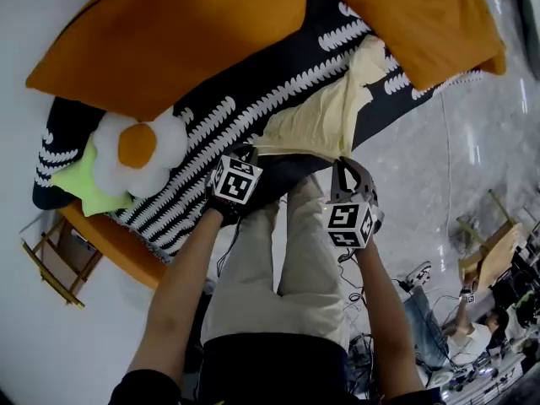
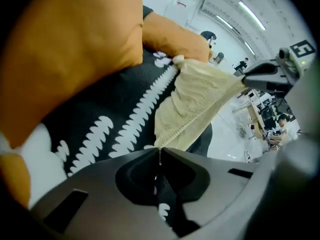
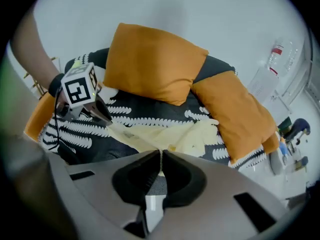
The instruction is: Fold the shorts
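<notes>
The pale yellow shorts (image 1: 316,112) lie on the black blanket (image 1: 253,83) with its white leaf rows, at the blanket's near right part, close to its front edge. The left gripper (image 1: 253,150) is clenched on the shorts' near left corner: in the left gripper view its jaws meet on a thin fold of ribbed hem, with the cloth rising from them in a taut sheet above the blanket. The right gripper (image 1: 342,162) is clamped on the near right corner (its own view shows the jaws pressed together with yellow cloth pinched at the tips), just past the blanket's front edge. The hem runs straight between the two grippers, while the far part of the shorts rests crumpled on the blanket. An orange pillow (image 1: 177,32) covers the blanket's far left side and a second pillow (image 1: 413,15) its far right, the shorts' far end reaching this one. An egg cushion (image 1: 139,150) sits at the blanket's left end, touching a green cushion (image 1: 89,180)
</notes>
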The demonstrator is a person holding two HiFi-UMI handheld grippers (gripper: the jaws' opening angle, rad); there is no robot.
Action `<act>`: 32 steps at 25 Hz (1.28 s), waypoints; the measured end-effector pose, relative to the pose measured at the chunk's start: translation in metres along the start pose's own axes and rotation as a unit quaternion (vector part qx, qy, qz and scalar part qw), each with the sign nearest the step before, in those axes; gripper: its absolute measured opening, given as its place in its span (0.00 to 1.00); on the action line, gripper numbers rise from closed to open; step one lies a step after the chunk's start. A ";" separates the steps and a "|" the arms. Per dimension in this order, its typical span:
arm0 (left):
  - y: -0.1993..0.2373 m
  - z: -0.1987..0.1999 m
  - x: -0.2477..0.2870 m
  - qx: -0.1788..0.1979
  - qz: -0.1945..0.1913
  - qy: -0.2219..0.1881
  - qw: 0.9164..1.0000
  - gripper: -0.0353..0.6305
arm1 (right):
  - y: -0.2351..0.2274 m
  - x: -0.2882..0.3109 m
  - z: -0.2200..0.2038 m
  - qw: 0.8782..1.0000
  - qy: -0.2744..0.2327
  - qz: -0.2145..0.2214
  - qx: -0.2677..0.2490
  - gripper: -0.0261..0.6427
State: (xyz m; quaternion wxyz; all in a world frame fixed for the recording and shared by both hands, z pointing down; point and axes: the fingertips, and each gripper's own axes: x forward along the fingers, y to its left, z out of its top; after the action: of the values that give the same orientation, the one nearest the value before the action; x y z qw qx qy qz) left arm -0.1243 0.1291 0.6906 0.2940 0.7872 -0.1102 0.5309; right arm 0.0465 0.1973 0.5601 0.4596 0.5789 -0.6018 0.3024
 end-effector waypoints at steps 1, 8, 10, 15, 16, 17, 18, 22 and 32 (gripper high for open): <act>-0.005 0.007 -0.028 0.005 -0.001 -0.012 1.000 0.09 | -0.005 -0.018 0.002 1.000 0.007 -0.004 0.011 0.09; -0.051 0.108 -0.247 0.109 -0.041 -0.028 0.993 0.09 | -0.074 -0.177 0.099 1.000 -0.013 -0.008 -0.020 0.09; -0.063 0.150 -0.306 0.152 -0.034 -0.036 0.987 0.09 | -0.094 -0.223 0.136 0.999 -0.010 -0.007 -0.034 0.09; -0.098 0.238 -0.429 0.243 -0.004 -0.056 0.968 0.09 | -0.133 -0.327 0.190 0.999 -0.011 -0.014 -0.032 0.09; -0.105 0.254 -0.445 0.257 0.000 -0.060 0.964 0.09 | -0.143 -0.341 0.197 0.999 -0.015 -0.022 -0.032 0.09; -0.111 0.268 -0.458 0.271 0.002 -0.062 0.961 0.10 | -0.153 -0.352 0.202 0.999 -0.017 -0.028 -0.030 0.09; -0.116 0.280 -0.467 0.284 0.006 -0.063 0.957 0.09 | -0.161 -0.360 0.205 0.999 -0.017 -0.030 -0.024 0.09; -0.123 0.311 -0.474 0.346 0.051 -0.052 0.935 0.10 | -0.167 -0.372 0.202 1.000 0.013 0.019 0.004 0.09; -0.141 0.311 -0.415 0.340 0.040 -0.025 0.939 0.09 | -0.179 -0.353 0.148 0.997 0.009 0.042 0.057 0.09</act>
State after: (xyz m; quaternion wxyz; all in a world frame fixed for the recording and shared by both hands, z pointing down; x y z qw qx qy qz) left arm 0.0131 0.0047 0.1855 -0.0151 0.8482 0.0382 0.5282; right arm 0.1585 0.1864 0.1530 0.4182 0.5757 -0.6032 0.3604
